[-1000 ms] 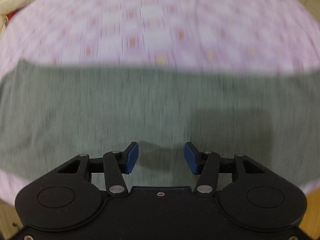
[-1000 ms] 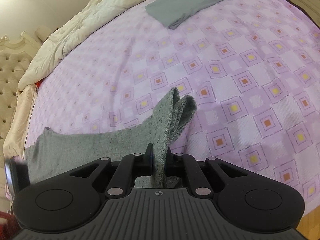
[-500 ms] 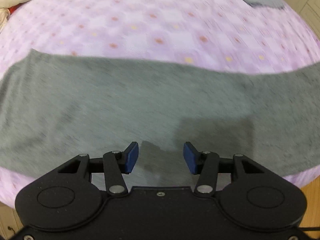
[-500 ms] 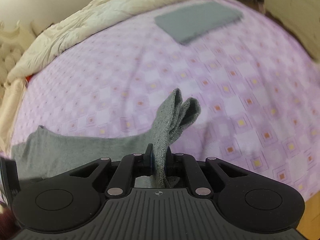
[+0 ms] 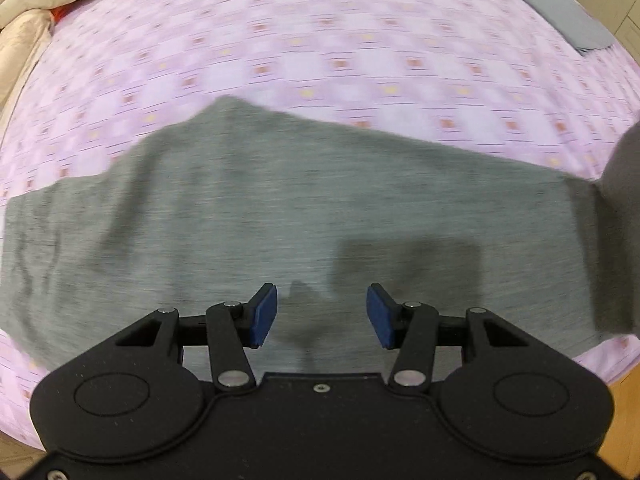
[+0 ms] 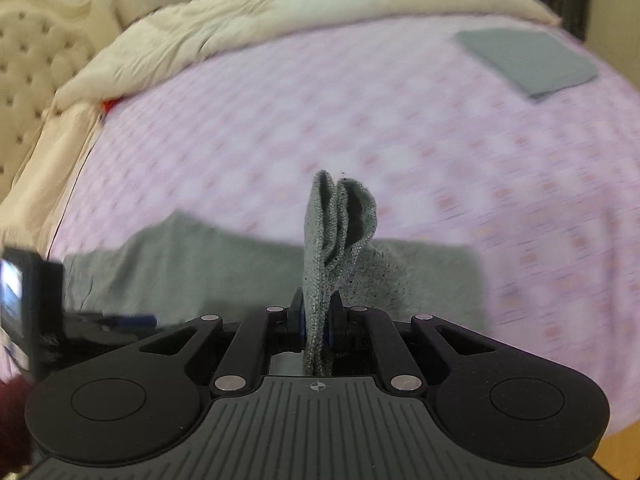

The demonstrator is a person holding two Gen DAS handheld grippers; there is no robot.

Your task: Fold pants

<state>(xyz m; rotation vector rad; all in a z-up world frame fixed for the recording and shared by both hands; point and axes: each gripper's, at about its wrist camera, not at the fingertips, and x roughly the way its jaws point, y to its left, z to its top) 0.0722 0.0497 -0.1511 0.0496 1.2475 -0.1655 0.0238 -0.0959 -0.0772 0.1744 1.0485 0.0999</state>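
Observation:
Grey pants (image 5: 304,208) lie spread across the purple patterned bedsheet (image 5: 320,40). My left gripper (image 5: 322,316) is open and empty, hovering just above the middle of the fabric. My right gripper (image 6: 318,320) is shut on the leg end of the pants (image 6: 336,224), which sticks up folded between its jaws; the rest of the pants (image 6: 192,268) trails left on the bed. The lifted end shows at the right edge of the left wrist view (image 5: 624,168). The left gripper body (image 6: 36,300) shows at the left edge of the right wrist view.
A folded grey garment (image 6: 528,60) lies at the far right of the bed, also in the left wrist view (image 5: 560,12). A cream duvet (image 6: 280,12) is bunched along the far side. A tufted headboard (image 6: 36,56) stands at the left. Wood floor (image 5: 624,392) shows past the near bed edge.
The right gripper has carried the held leg end leftward over the pants. The left gripper view has shifted left along the pants, staying open.

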